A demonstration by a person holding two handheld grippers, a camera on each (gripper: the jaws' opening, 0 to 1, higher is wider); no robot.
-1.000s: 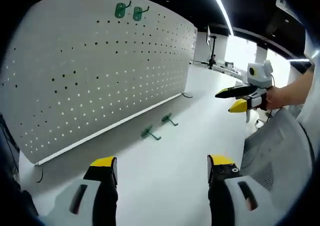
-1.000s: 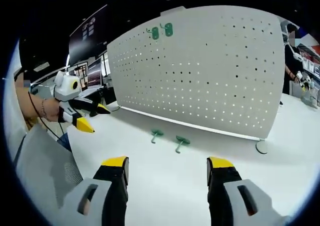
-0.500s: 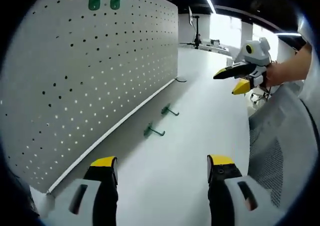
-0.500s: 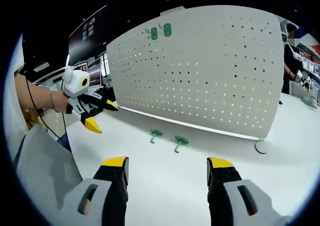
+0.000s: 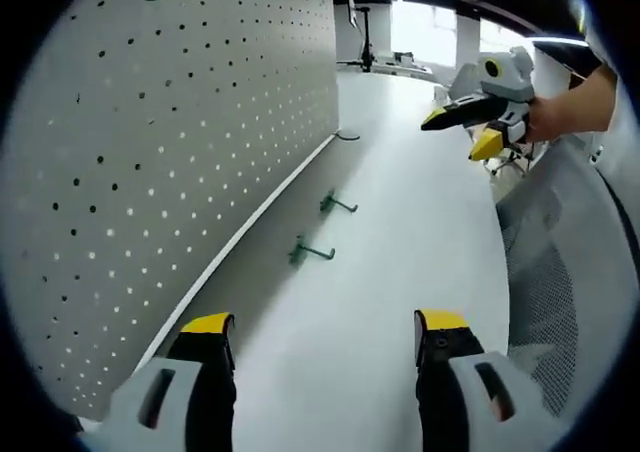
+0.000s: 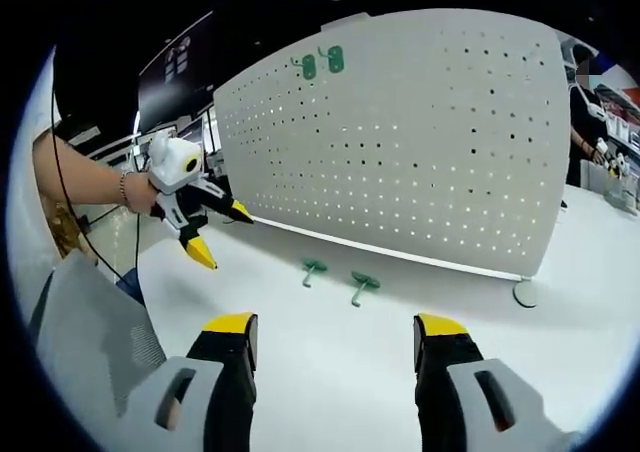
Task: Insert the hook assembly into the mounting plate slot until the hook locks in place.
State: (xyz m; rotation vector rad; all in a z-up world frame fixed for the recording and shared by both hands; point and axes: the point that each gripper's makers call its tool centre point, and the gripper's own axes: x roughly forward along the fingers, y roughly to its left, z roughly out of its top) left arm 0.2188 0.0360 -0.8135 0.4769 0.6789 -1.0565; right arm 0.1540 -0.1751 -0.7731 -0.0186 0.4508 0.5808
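White tabletop (image 6: pixel 330 362), smooth, carrying upright white perforated metal pegboard panel (image 6: pixel 420 132) on round foot. Two green plastic hook assemblies (image 6: pixel 335 60) hung side by side near panel's top edge. Two further green hook assemblies (image 6: pixel 340 280) lying loose on tabletop just in front of panel base, near each other, apart from both tongs. Left gripper (image 6: pixel 215 234): yellow-tipped, held in air by hand, jaws spread, holding nothing. Right gripper (image 6: pixel 335 327): jaws spread wide, nothing between, above tabletop. Grey mesh chair back (image 5: pixel 560 292) beside table.
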